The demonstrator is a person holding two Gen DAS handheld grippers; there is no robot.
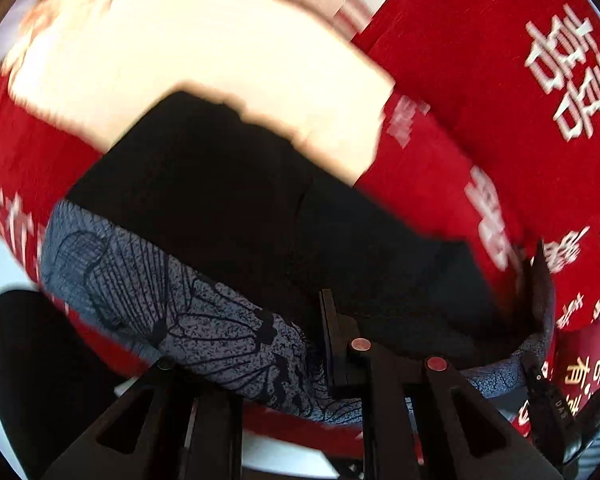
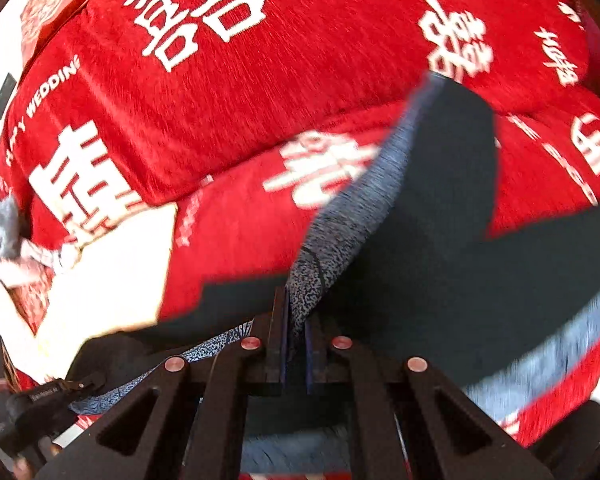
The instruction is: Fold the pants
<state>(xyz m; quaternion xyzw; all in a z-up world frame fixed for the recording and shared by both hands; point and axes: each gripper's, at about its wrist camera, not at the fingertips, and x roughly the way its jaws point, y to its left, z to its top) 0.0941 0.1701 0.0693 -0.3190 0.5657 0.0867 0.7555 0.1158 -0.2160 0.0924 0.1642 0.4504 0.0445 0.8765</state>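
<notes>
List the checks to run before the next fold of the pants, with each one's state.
1. Right gripper clamped on the pants: ok, the speckled edge sits between closed fingers.
2. Left gripper holding fabric: cannot tell, one finger is hidden under the patterned cloth.
3. Pants lifted off the red bedspread on the right side: ok.
4. Landing area free: not ok, a cream sheet lies beside the pants.
5. Fabric flat, no bunching: cannot tell, both views are blurred.
</notes>
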